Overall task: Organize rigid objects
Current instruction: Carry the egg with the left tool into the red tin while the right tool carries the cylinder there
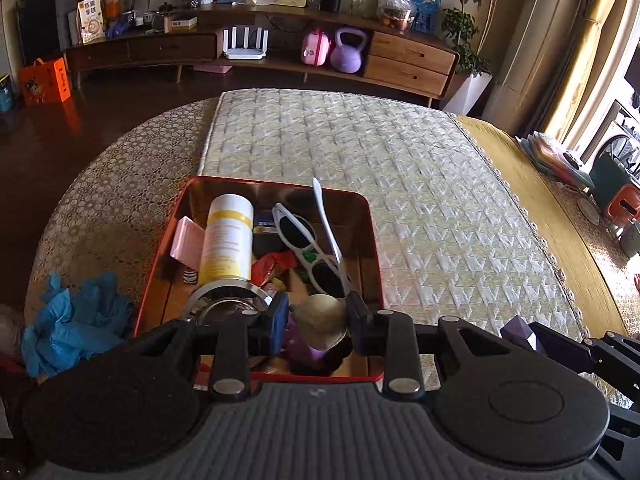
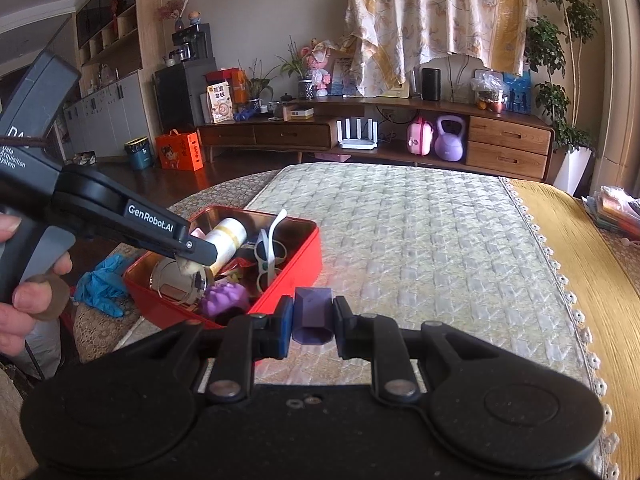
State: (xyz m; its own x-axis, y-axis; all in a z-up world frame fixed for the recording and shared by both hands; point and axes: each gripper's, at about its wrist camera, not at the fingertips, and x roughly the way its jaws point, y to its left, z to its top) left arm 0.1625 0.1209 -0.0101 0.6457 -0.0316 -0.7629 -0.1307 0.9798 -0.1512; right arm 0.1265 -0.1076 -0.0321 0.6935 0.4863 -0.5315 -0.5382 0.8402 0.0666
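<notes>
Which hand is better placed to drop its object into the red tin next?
Left. The left tongs hold the tan round object directly over the red tin. The right tongs grip the purple block beside the tin, over the mat.

A long wooden media console (image 2: 376,136) is standing along the far wall. A white router (image 2: 357,134) is sitting in the console's open middle shelf, with a pink toy case (image 2: 419,141) and a purple kettlebell (image 2: 450,138) lying to its right on the same shelf. A black cylindrical speaker (image 2: 431,84) is standing on the console's top. An orange gift bag (image 2: 179,151) is resting on the floor left of the console. A potted plant (image 2: 568,80) is rising at the console's right end. Crumpled blue gloves (image 1: 76,320) are lying on the patterned tablecloth (image 1: 120,184), well in front of the console.
</notes>
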